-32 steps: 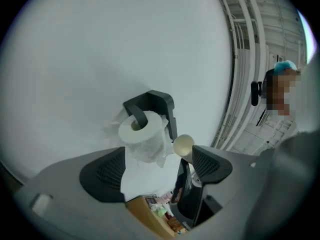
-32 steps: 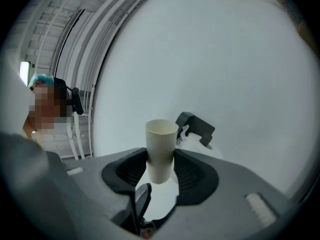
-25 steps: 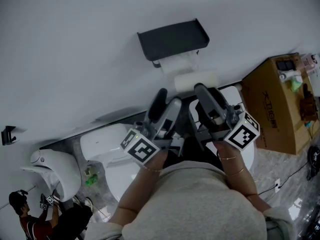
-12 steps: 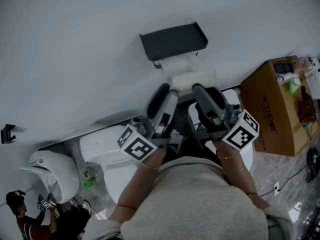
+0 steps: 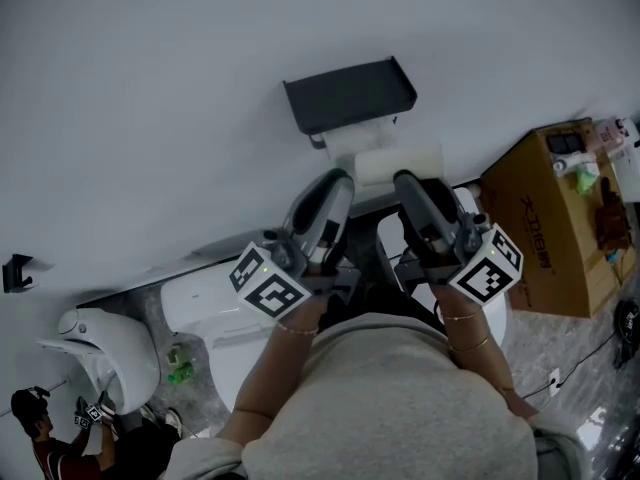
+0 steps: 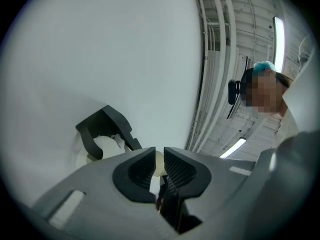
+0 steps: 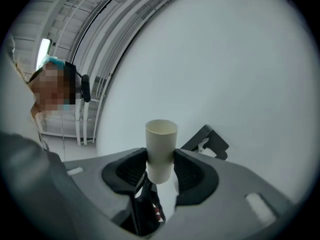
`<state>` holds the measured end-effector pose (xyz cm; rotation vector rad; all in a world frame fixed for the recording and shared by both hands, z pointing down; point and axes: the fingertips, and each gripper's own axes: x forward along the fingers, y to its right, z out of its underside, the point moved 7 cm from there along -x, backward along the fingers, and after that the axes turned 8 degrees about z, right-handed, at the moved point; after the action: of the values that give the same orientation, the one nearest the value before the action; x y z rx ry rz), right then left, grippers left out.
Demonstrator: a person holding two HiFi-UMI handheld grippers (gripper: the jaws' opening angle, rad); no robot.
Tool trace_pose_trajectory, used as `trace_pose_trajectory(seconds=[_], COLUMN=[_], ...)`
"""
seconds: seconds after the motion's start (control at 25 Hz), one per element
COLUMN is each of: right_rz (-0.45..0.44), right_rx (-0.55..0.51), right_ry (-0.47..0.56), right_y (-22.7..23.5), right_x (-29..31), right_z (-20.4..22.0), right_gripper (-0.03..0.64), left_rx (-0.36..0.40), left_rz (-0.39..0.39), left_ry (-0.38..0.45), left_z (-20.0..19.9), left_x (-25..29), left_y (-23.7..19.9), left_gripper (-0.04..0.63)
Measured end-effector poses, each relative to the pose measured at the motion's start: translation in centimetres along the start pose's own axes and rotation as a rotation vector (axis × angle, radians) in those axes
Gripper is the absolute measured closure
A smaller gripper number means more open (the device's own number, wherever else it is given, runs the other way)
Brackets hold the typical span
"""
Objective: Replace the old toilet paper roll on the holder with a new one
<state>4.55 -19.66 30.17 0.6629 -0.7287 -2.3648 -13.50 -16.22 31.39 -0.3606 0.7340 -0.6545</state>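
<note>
Holder [image 5: 350, 93]: black shelf on the white wall, with white paper [image 5: 352, 136] hanging on the bar under it.
Box [image 5: 545, 223]: brown carton on the floor at the right. Small things lie on its top, one green, one dark, one brown. I cannot tell what they are.
Tube [image 5: 400, 165]: bare cream cardboard core, off the holder. It sits just below the holder and slightly right of it, not touching it.
Right gripper [image 7: 161, 160]: jaws stand wide and clamp the tube across its middle. One open end sticks out past the jaws.
Left gripper [image 6: 158, 159]: jaws have just been closing and are down to a narrow slit. A pale strip [image 6: 159, 166] fills the slit and looks pinched. I cannot tell what the strip is.
In the way: the tube and both grippers crowd the space right under the holder. The left tips are just beside the tube's left end.
Toilets: one white toilet [image 5: 205, 303] is below left, and another [image 5: 492, 313] is under the right gripper.
Floor: a green thing [image 5: 182, 364] lies by the left toilet.
Wall: a small dark hook [image 5: 14, 271] is at the far left.
Person [image 5: 50, 438]: at the lower left corner, well apart.
</note>
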Motion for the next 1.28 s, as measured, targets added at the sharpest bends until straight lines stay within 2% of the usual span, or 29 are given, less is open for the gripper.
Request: trace_pose_trajectory(seconds=[0.32, 0.72, 1.28], right_rz=[0.008, 0.016, 0.007], right_rx=[0.061, 0.014, 0.060], right_ry=[-0.013, -0.012, -0.019], right_y=[0.8, 0.6, 0.8], right_x=[0.1, 0.2, 0.1], right_z=[0.6, 0.3, 0.9], right_gripper=[0.442, 0.442, 0.442], left_rx=[-0.033, 0.037, 0.010], left_rz=[-0.016, -0.015, -0.047], left_ry=[-0.047, -0.128, -0.120], left_z=[1.2, 0.9, 1.4], left_x=[-0.1, 0.5, 0.0], left_y=[-0.5, -0.2, -0.6], left_gripper=[0.577, 0.588, 0.588])
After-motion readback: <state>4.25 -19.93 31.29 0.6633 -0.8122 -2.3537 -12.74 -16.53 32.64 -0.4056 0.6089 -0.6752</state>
